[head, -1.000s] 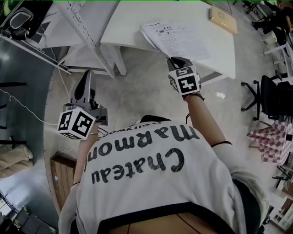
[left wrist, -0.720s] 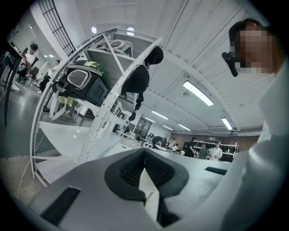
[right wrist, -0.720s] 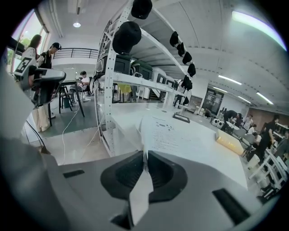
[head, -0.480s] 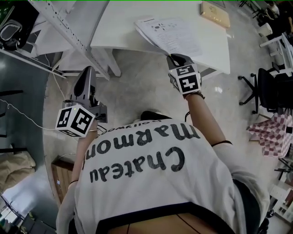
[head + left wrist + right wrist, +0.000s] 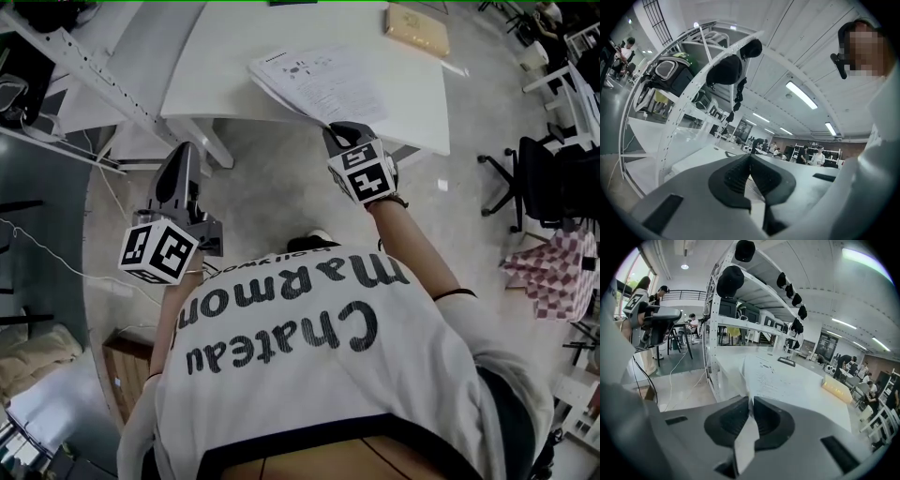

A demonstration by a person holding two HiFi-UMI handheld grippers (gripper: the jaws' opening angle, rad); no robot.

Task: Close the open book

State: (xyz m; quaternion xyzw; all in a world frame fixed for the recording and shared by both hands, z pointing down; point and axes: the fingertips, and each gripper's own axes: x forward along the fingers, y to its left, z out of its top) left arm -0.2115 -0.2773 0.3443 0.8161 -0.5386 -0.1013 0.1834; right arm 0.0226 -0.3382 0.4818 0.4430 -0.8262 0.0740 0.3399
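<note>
The open book [image 5: 319,80] lies on the white table [image 5: 216,56] with its printed pages facing up. My right gripper [image 5: 331,128] is at the book's near corner, shut on the edge of a page. In the right gripper view that white sheet [image 5: 745,441] runs through my right gripper [image 5: 751,401], and the printed page [image 5: 783,378] stretches away beyond it. My left gripper [image 5: 180,152] hangs over the floor left of the table, level, well apart from the book. In its own view my left gripper [image 5: 750,157] has its pads together with nothing between them.
A tan flat box [image 5: 417,28] lies at the table's far right corner. A white perforated rack [image 5: 94,70] with shelves stands left of the table. An office chair [image 5: 553,187] and a checkered cloth [image 5: 553,272] are to the right. A wooden crate [image 5: 127,361] sits on the floor behind the left arm.
My right gripper has moved left with the page edge still pinched. The left gripper has drawn nearer to the table leg. Both jaws stay shut.
</note>
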